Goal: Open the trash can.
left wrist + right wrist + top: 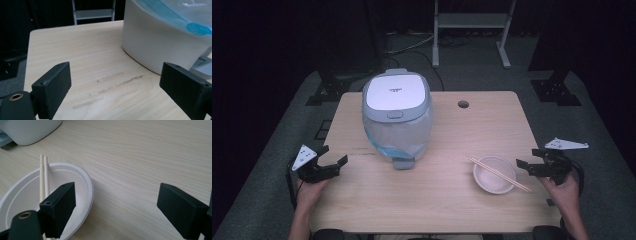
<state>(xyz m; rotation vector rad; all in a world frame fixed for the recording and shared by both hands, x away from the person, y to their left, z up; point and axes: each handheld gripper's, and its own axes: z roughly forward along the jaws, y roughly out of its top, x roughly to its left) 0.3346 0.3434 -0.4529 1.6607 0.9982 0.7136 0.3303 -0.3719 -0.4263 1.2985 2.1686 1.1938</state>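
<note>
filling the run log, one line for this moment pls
left gripper open | right gripper open | chopsticks across bowl | rice cooker shut

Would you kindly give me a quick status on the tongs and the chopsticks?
Left tongs open, empty. Right tongs open, empty, beside bowl. Chopsticks lying across bowl, untouched. Nothing between them.

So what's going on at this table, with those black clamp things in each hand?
A person sits at a wooden table holding a pair of tongs in each hand. Both are open and empty, hovering at the table's two sides. The left tongs point toward a closed rice cooker with a white lid. The right tongs sit just beside a white bowl with a pair of chopsticks laid across its rim. Nothing is being gripped or touched at this moment.
</note>
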